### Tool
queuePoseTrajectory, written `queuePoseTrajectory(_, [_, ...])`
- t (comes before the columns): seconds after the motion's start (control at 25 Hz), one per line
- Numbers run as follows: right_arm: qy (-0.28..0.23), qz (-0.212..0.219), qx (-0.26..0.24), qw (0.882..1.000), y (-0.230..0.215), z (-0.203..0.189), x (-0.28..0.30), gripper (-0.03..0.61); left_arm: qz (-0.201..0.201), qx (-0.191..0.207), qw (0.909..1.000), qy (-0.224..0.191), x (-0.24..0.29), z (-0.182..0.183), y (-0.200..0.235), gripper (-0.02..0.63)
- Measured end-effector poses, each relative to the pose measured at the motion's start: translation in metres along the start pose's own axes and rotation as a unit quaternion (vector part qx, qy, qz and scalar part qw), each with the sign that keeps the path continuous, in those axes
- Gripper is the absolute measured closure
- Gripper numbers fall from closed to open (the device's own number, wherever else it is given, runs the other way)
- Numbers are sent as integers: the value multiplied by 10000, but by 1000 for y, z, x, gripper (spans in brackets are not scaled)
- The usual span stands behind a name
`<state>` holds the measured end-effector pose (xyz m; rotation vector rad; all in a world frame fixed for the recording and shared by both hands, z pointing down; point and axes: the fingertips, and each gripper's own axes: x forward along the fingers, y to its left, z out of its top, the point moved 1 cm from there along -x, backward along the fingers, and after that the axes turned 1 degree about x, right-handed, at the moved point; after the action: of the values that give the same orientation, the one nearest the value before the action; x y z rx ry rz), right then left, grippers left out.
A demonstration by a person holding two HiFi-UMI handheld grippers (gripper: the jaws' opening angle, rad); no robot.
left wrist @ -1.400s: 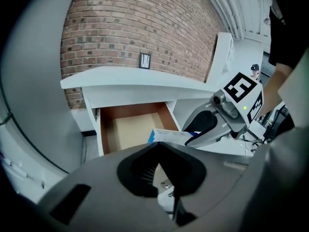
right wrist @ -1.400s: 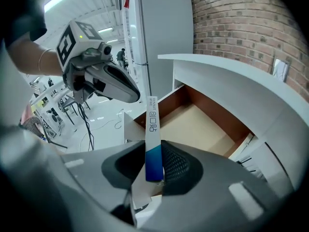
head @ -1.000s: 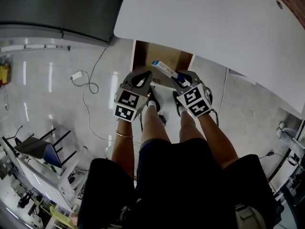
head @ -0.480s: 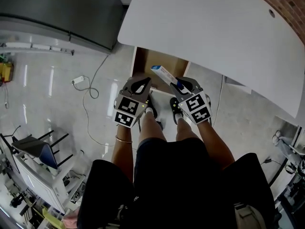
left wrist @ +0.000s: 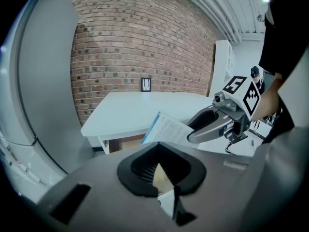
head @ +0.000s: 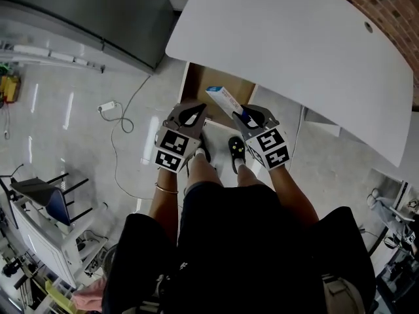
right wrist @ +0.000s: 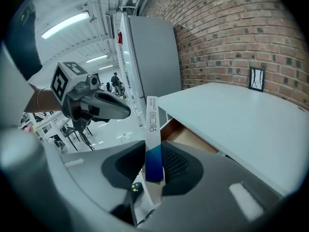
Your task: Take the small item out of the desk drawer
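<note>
Head view: my right gripper (head: 251,114) pinches a flat blue-and-white box (head: 223,100), out of the open desk drawer (head: 217,79). Left gripper view: left gripper (left wrist: 162,171) pressed together, nothing in it (the box shows just beyond). Right gripper view: jaws clamp the box's blue end, box standing upright.

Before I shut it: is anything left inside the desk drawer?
Only bare brown bottom shows in the drawer. Its back is hidden under the desk top, and the box held in the right tongs covers part of the front.
</note>
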<state>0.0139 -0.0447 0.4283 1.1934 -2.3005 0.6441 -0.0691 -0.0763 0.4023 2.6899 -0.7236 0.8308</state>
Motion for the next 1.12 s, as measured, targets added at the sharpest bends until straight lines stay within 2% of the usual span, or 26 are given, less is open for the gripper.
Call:
queuePoseTrajectory(0.6, [-545,112,-30,9984,-5,40,-51,471,486,21,9975,-515,-32,47,-16,615])
queuePoseTrajectory(1.12, [-1128,282,-97,9932,-4,73,-98,471,814,234,9917,-965,-55,92,-30,615])
